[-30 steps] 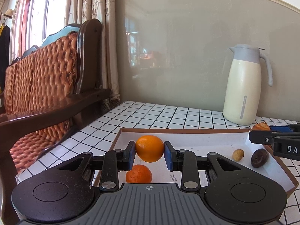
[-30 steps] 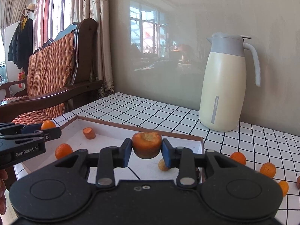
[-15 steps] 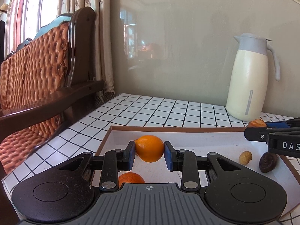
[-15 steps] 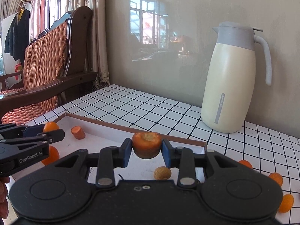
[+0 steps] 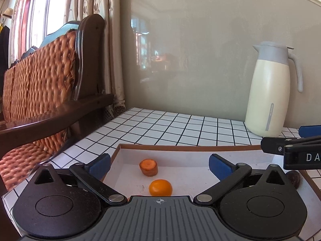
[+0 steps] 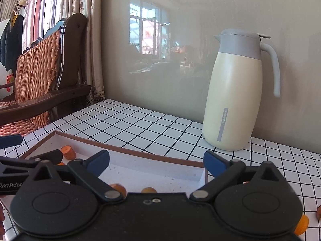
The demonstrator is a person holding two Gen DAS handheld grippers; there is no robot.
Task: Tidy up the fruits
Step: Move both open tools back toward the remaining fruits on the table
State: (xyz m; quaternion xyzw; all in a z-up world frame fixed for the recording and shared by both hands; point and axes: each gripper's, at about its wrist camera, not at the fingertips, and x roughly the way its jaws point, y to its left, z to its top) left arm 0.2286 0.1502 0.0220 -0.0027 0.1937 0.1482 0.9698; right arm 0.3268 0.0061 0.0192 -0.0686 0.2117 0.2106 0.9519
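Note:
A shallow white tray with a brown rim point(image 5: 180, 147) lies on the tiled table; it also shows in the right wrist view point(image 6: 152, 156). My left gripper point(image 5: 159, 163) is open and empty above the tray's left part. Under it lie a small orange point(image 5: 160, 187) and a cut orange piece point(image 5: 148, 167). My right gripper point(image 6: 156, 163) is open and empty over the tray's right part, with an orange piece point(image 6: 118, 187) and a small yellowish fruit point(image 6: 148, 190) just below it. A dark fruit point(image 5: 294, 177) lies at the tray's right.
A cream thermos jug point(image 6: 234, 100) stands at the back right against the wall. A wooden sofa point(image 5: 50, 92) stands left of the table. Small oranges point(image 6: 303, 223) lie on the tiles at the right. The right gripper point(image 5: 291, 150) reaches in from the right of the left wrist view.
Both grippers have opened. The left one let go of the small orange and the right one let go of the orange piece; both fruits now lie in the tray.

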